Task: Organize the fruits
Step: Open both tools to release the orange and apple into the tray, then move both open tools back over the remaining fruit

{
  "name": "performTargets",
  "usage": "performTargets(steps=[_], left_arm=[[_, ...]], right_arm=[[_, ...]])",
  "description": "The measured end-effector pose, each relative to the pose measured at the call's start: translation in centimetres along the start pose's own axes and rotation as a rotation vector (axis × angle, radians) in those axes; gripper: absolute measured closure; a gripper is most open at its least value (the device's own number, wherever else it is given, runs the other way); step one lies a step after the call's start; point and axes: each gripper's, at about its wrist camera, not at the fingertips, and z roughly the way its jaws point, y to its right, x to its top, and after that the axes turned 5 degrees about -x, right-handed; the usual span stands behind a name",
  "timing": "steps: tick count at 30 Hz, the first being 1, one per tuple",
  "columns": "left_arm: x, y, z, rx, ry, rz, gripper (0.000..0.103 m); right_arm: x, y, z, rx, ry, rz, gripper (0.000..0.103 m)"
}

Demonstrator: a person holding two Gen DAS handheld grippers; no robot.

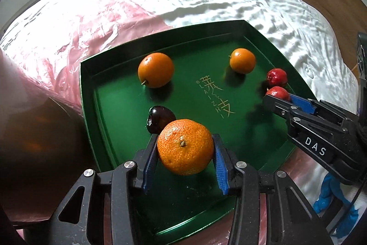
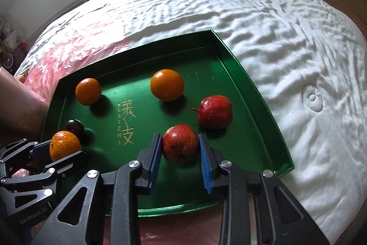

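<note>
Here each hand-held gripper clamps fruit: left (image 1: pixel 185 150) a tangerine (image 1: pixel 185 147), right (image 2: pixel 180 144) a red fruit (image 2: pixel 180 142).

The shallow square metal tray (image 2: pixel 250 93) is glossy dark green with gold characters printed at its centre. Three round citrus fruits are bright orange; the dimpled orange mandarin (image 1: pixel 185 146) has fine pale speckles. Two small apple-like fruits (image 2: pixel 215 111) are deep red. One small round fruit (image 1: pixel 160 118) is near-black maroon. The crinkled bedspread (image 2: pixel 275 26) is white, the plastic sheet (image 1: pixel 68 22) pink.
</note>
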Motion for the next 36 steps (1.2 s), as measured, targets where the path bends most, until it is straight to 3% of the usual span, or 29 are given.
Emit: performTargets(steps=[17, 21, 30, 36], left_arm=[[-0.5, 0.0, 0.9, -0.003, -0.022, -0.006, 0.063], [-0.7, -0.1, 0.3, 0.003, -0.006, -0.015, 0.062], [-0.4, 1.3, -3.2, 0.006, 0.079, 0.046, 0.054], [-1.0, 2.2, -5.7, -0.015, 0.115, 0.084, 0.052]], right_arm=[[-0.5, 0.0, 0.8, -0.013, -0.036, 0.009, 0.052], [-0.5, -0.1, 0.2, -0.006, -0.028, 0.020, 0.034], [-0.2, -0.8, -2.8, -0.007, 0.034, 0.019, 0.006], [-0.8, -0.8, -5.1, -0.026, 0.067, 0.042, 0.000]])
